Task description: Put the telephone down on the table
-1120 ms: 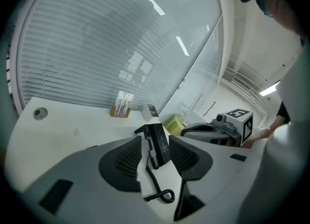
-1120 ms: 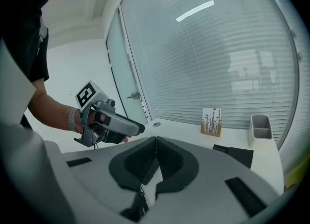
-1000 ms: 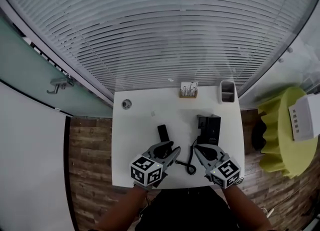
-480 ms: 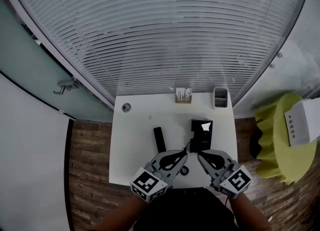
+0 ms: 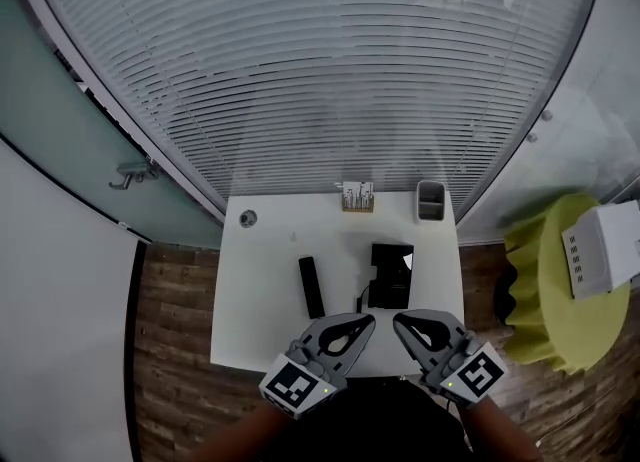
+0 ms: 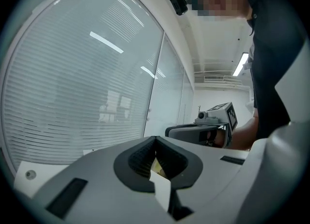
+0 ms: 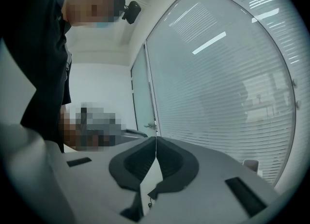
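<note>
Head view: handset [image 5: 312, 286] lies flat on the table [image 5: 255, 300], just left of the phone base [image 5: 390, 275] — I judge the put-down done.
Left gripper view: left gripper [image 6: 155, 137] has just been closing, jaws now together, empty.
Right gripper view: right gripper [image 7: 156, 138] pressed together, empty.

The head camera looks steeply down onto the white table [image 5: 240, 290], with the left gripper [image 5: 371, 319] and right gripper [image 5: 397, 319] low in frame. Each gripper camera sits close behind its own jaws, facing nearly level toward the blinds [image 5: 320, 80], which all three views share.
</note>
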`<state>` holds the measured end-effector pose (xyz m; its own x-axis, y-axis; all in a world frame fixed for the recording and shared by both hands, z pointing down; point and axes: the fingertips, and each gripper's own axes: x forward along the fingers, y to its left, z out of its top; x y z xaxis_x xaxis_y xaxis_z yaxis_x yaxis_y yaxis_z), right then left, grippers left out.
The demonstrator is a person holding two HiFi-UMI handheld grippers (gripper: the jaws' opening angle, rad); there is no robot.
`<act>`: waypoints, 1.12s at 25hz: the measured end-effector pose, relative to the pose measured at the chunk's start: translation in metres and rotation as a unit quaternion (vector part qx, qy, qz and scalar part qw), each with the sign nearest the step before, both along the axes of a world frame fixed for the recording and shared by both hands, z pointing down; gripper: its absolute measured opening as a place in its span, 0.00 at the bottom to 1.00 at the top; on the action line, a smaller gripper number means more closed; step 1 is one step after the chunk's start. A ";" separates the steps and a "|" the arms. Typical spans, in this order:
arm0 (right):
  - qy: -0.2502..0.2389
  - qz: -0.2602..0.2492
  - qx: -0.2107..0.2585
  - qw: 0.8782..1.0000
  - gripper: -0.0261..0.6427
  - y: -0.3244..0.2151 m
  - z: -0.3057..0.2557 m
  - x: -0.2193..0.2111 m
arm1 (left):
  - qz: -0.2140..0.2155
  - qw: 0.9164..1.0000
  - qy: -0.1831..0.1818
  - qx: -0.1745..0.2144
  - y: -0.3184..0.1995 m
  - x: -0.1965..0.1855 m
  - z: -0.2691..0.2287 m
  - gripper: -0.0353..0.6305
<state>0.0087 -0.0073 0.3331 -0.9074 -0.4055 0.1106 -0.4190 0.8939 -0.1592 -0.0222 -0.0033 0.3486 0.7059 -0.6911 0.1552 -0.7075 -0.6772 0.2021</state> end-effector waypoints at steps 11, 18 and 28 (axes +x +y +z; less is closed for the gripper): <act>-0.011 -0.004 0.014 1.000 0.07 0.004 -0.013 0.009 | -0.006 1.000 -0.002 0.030 0.002 0.015 -0.016 0.07; -0.009 -0.006 0.020 1.000 0.07 0.003 -0.013 0.014 | -0.004 0.999 -0.009 0.034 0.000 0.020 -0.016 0.07; -0.004 -0.012 0.016 1.000 0.07 0.001 -0.011 0.014 | -0.011 0.999 -0.008 0.031 -0.001 0.020 -0.017 0.07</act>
<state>0.0231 -0.0061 0.3217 -0.9179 -0.3862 0.0913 -0.3956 0.9086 -0.1337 -0.0018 -0.0042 0.3318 0.6877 -0.7156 0.1224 -0.7256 -0.6720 0.1481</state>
